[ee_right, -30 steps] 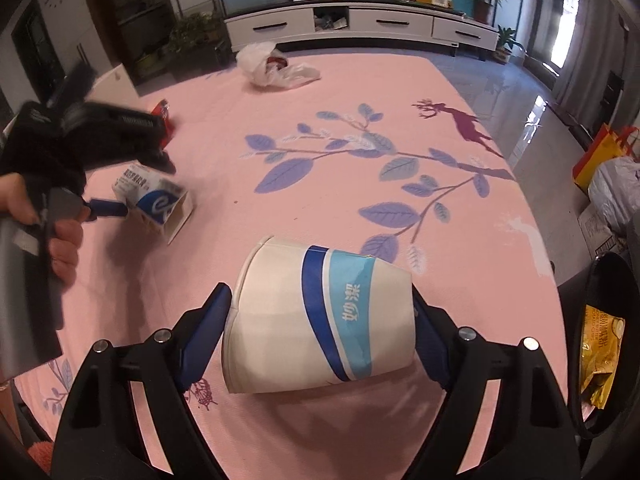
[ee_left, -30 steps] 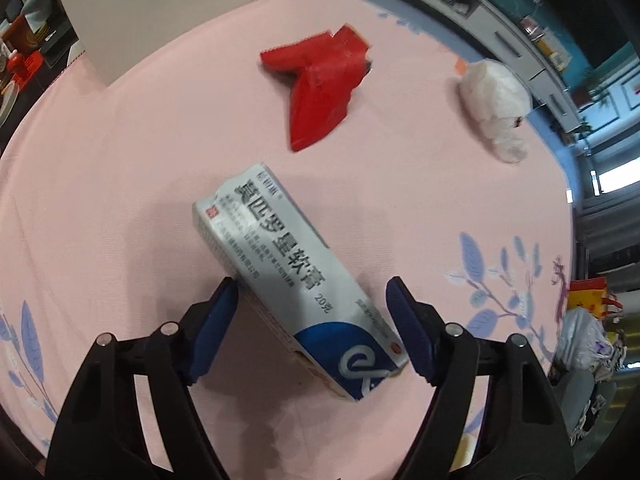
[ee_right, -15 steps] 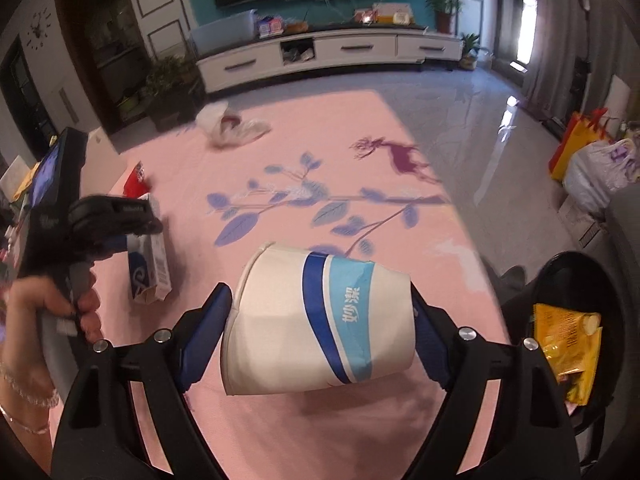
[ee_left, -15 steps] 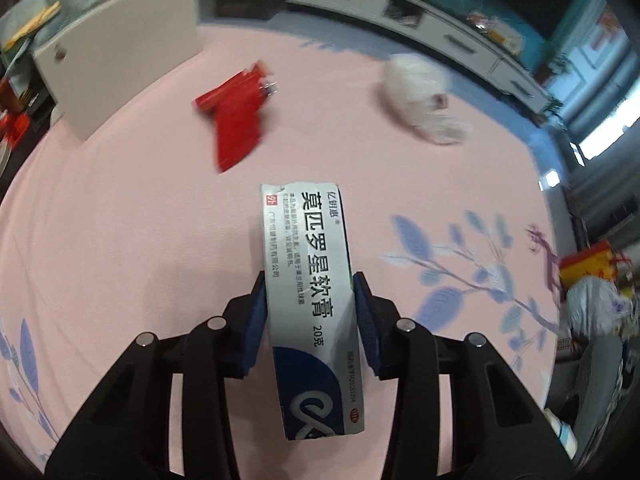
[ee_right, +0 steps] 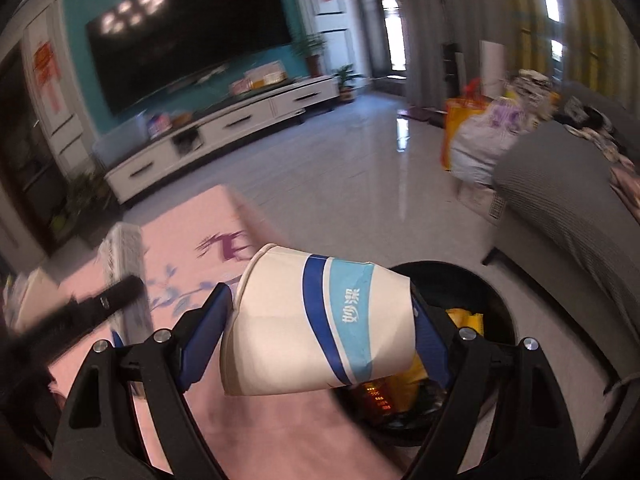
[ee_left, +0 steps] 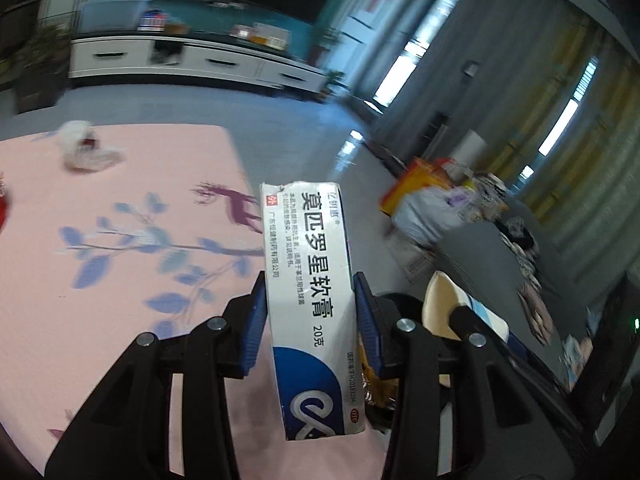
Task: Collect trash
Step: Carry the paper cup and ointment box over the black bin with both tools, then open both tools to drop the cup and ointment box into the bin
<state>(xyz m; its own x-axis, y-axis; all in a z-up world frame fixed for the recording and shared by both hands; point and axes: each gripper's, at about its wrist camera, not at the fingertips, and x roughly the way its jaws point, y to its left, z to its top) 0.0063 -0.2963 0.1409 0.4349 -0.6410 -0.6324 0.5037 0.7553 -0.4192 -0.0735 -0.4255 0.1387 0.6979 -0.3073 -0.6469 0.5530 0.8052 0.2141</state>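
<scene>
My left gripper is shut on a white and blue ointment box, which it holds lengthwise above the pink tablecloth near its right edge. My right gripper is shut on a white paper cup with blue bands, lying on its side between the pads. The cup hangs over the rim of a black bin that holds yellow wrappers. In the left wrist view the cup shows just right of the box. The left gripper with its box is blurred at the left of the right wrist view.
A crumpled white bag lies at the far end of the tablecloth, and something red shows at the left edge. A grey sofa stands right of the bin. Full bags sit on the floor beyond; a TV cabinet lines the far wall.
The left jaws closed on the box, lifted it off the cloth and swung it right toward the bin. The right gripper carried the cup up and right, over the bin.
</scene>
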